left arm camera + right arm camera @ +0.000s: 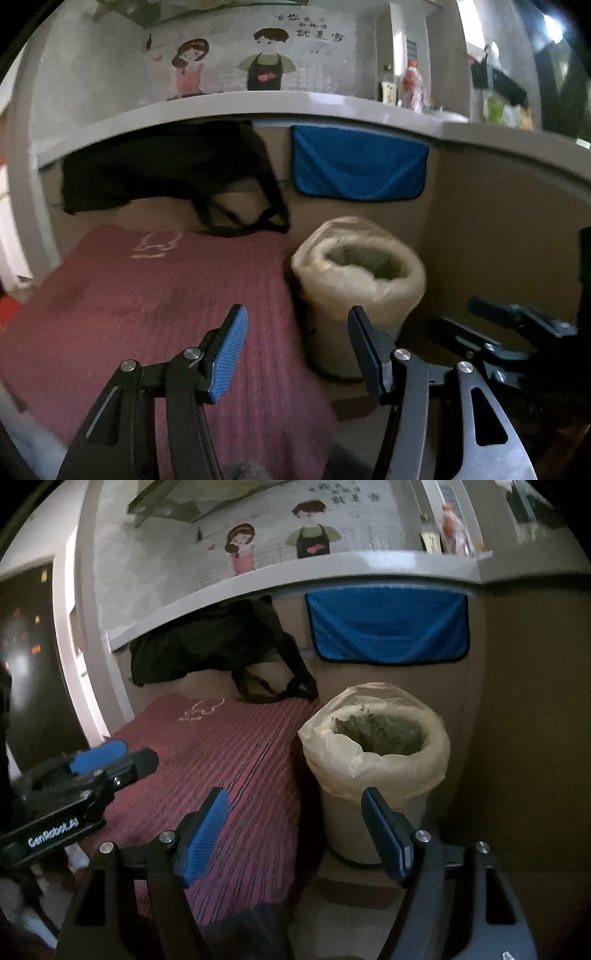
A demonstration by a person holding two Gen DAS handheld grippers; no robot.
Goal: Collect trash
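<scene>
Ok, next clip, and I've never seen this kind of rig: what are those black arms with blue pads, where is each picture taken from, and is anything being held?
There is no robot here. A person carries a hand-held two-finger gripper in each hand, and each has a wide-angle camera looking forward along its fingers. One picture comes from the left gripper, the other from the right gripper; each also catches the other gripper at its edge.

Both look toward a trash bin lined with a pale plastic bag, standing on the floor beside a dark red mat. Something dark and crumbly lies inside the bin; I cannot tell what. Behind, under a grey counter, hang a black bag and a blue cloth.

Both grippers are open, with nothing between the pads. Nothing is held.
</scene>
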